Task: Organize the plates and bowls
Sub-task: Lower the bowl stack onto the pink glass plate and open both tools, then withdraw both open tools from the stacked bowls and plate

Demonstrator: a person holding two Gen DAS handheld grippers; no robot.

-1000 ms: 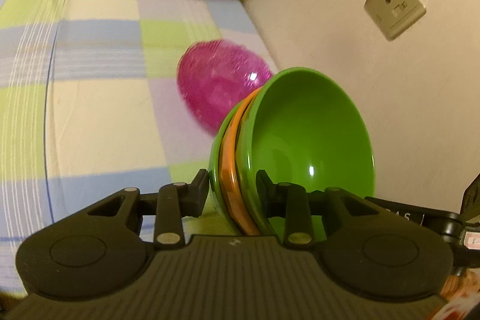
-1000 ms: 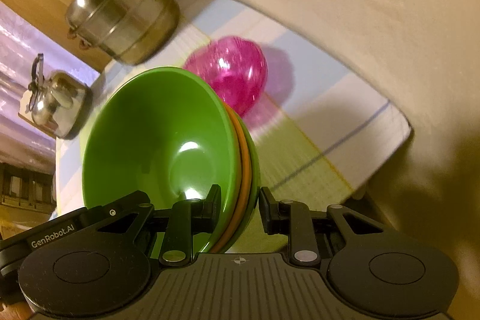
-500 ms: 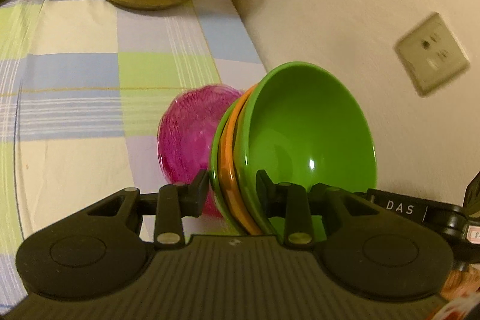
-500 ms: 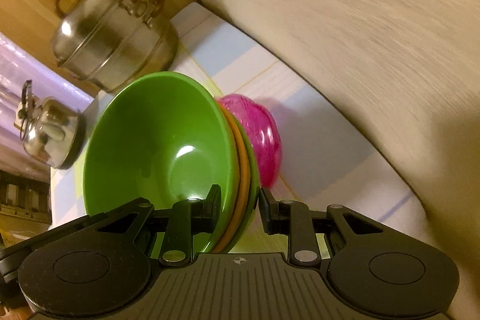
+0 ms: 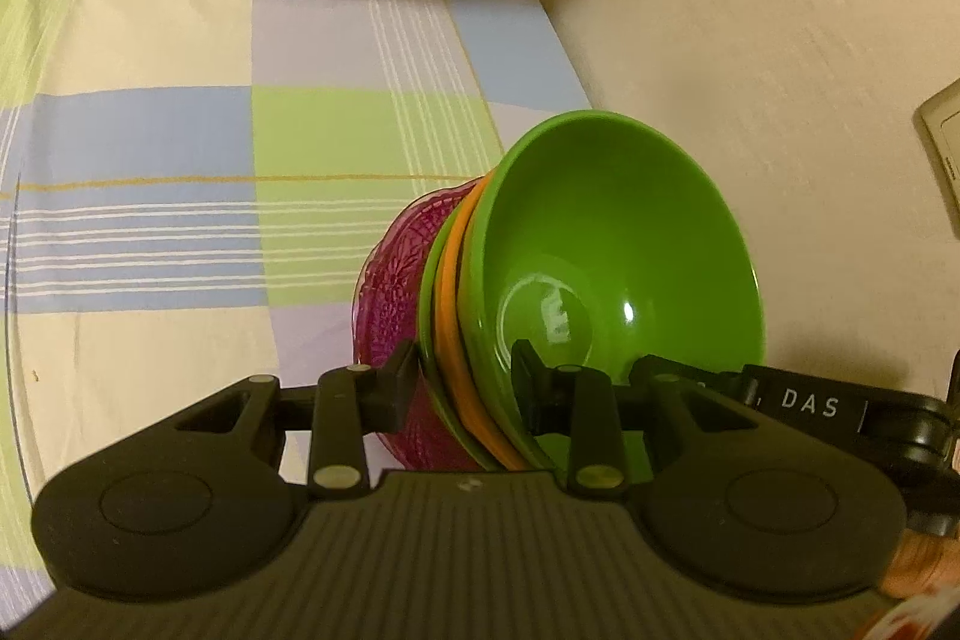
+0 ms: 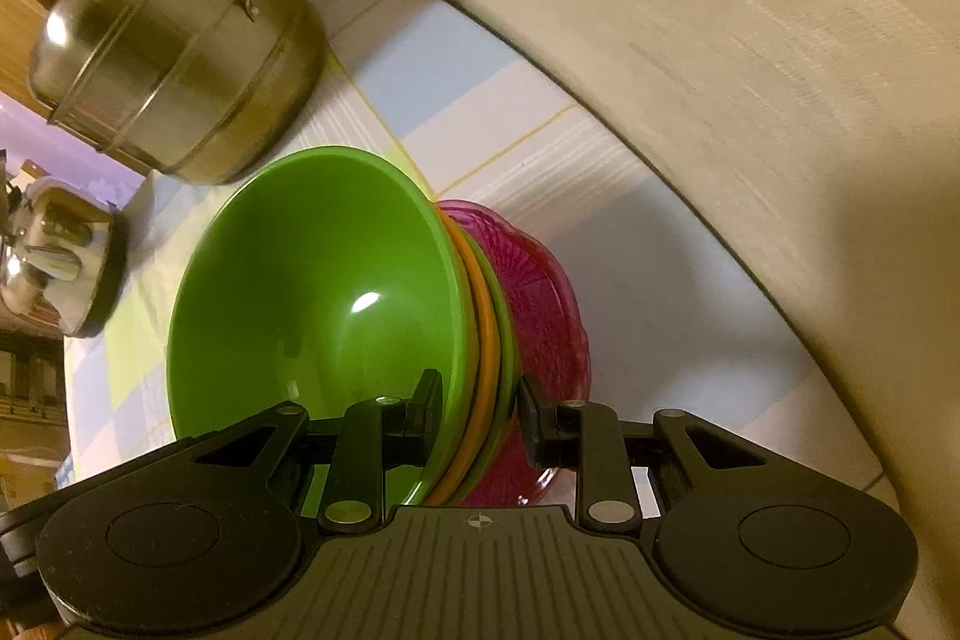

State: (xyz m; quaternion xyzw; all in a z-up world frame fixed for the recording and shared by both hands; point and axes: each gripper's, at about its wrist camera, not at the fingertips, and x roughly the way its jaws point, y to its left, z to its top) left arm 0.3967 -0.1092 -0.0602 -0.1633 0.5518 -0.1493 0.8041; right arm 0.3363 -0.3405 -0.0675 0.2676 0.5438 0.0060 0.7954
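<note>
Nested stack of three bowls [image 5: 600,244], green over orange over green, was held tilted on edge, just above or just inside the pink glass bowl [image 5: 390,292] on the checked tablecloth [image 5: 180,129], close to the wall [image 5: 750,9]. Contact between stack and pink bowl could not be told.

Left gripper [image 5: 462,382] was closed across the stack's rim, one finger inside the top green bowl, one outside. Right gripper [image 6: 480,400] pinched the opposite rim likewise.

Judged step: seating the stack into the pink bowl. To do it well: level the stack first, centre it over the pink bowl's well, lower both sides together, and let go only once it sits flat. Glass could chip or skid.

Beyond stood a steel steamer pot [image 6: 174,57] and a kettle [image 6: 54,256].
</note>
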